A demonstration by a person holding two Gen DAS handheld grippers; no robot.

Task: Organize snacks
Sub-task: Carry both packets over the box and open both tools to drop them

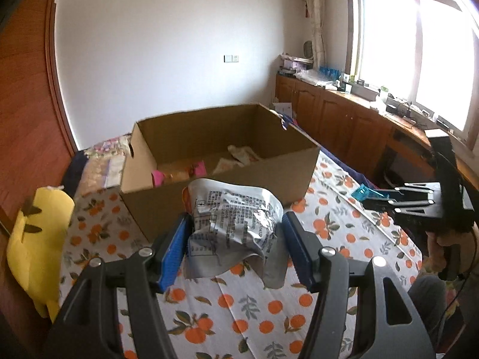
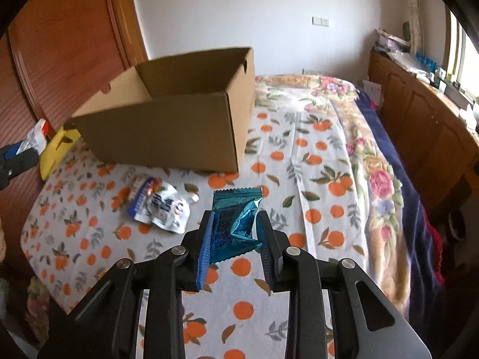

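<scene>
I have the left gripper (image 1: pixel 236 239) clamped on a crumpled silver snack packet (image 1: pixel 236 227), lifted over the orange-print sheet (image 1: pixel 239 305) before the cardboard box (image 1: pixel 209 155) | my right gripper (image 2: pixel 235 239) pinches a blue foil packet (image 2: pixel 235 224) above the sheet | a white-and-blue pouch (image 2: pixel 161 209) lies on the sheet near the box | box holds several wrappers (image 1: pixel 242 154)

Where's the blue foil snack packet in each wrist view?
Left wrist: blue foil packet at mid right, pinched in the right gripper above the orange-print cloth.
Right wrist: packet at centre, clamped in the right gripper.
Shared landmark: cardboard box, beyond the packet in both views.
</scene>
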